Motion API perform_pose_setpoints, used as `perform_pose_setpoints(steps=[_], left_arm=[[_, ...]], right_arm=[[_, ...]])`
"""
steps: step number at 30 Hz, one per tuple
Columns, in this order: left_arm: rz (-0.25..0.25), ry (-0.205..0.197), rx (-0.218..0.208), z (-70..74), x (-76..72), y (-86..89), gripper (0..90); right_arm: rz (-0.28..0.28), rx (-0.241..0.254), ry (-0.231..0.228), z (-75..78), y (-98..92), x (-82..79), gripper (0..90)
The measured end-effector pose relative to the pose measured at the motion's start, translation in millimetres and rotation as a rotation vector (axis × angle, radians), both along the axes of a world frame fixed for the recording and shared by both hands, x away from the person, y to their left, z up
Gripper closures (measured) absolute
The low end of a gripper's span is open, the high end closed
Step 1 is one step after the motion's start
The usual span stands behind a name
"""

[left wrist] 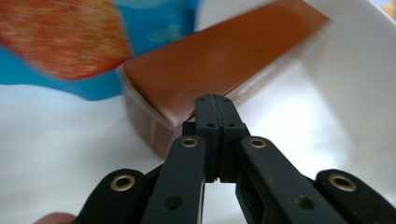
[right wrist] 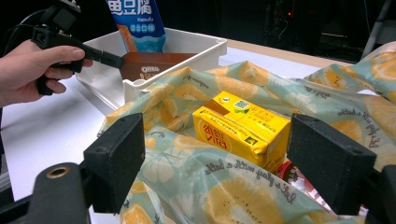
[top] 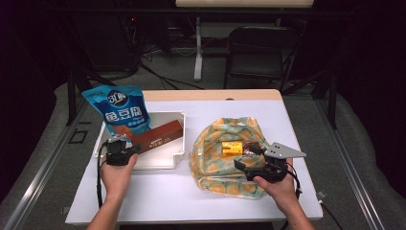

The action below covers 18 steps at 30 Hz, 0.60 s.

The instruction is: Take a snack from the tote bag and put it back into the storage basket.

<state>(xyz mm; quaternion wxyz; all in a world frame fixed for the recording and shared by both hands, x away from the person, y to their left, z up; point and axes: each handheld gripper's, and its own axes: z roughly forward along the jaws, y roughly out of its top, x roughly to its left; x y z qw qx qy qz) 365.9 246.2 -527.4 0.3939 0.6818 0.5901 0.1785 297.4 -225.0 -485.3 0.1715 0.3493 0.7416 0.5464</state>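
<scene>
A brown Oreo box lies slanted in the white tray, and a blue snack bag leans on the tray's far left. My left gripper is shut, its jaws pressed together with the tips against the box's near end; nothing shows between them. A yellow drink carton sits in the open fruit-print cloth bag, with a red item beside it. My right gripper stands open at the bag's right side, its pads wide apart on either side of the carton, not touching it.
The tray's near corner sits close to the cloth bag's edge. A black chair and desk legs stand beyond the table's far edge. Bare white tabletop lies between my two forearms at the front.
</scene>
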Motion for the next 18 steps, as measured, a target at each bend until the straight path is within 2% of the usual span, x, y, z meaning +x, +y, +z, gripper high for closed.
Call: perform_pose_setpoints(steps=[3,6,9,11,15,18], left_arm=[[0.023,-0.035,-0.025,5.3,-1.6,-1.8,90.0],[-0.005,-0.049,-0.031,10.4,3.2,-12.0,90.0],[-0.024,-0.072,-0.034,16.8,15.7,-26.9,90.0],[-0.042,-0.084,-0.001,19.8,25.6,-36.3,90.0],[-0.031,-0.091,0.033,22.7,51.2,-56.2,90.0],[-0.026,-0.08,0.062,21.2,67.5,-68.5,90.0]], right_arm=[[-0.001,0.002,0.003,-1.0,0.3,0.6,19.1],[-0.003,0.0,0.003,-1.2,0.2,1.0,19.2],[-0.005,0.0,0.006,-1.8,0.6,1.0,19.2],[-0.004,-0.005,0.005,-1.7,0.4,0.8,19.2],[0.001,-0.004,0.004,-2.7,-0.2,0.9,19.2],[0.0,-0.003,0.005,-3.4,-0.1,0.4,19.3]])
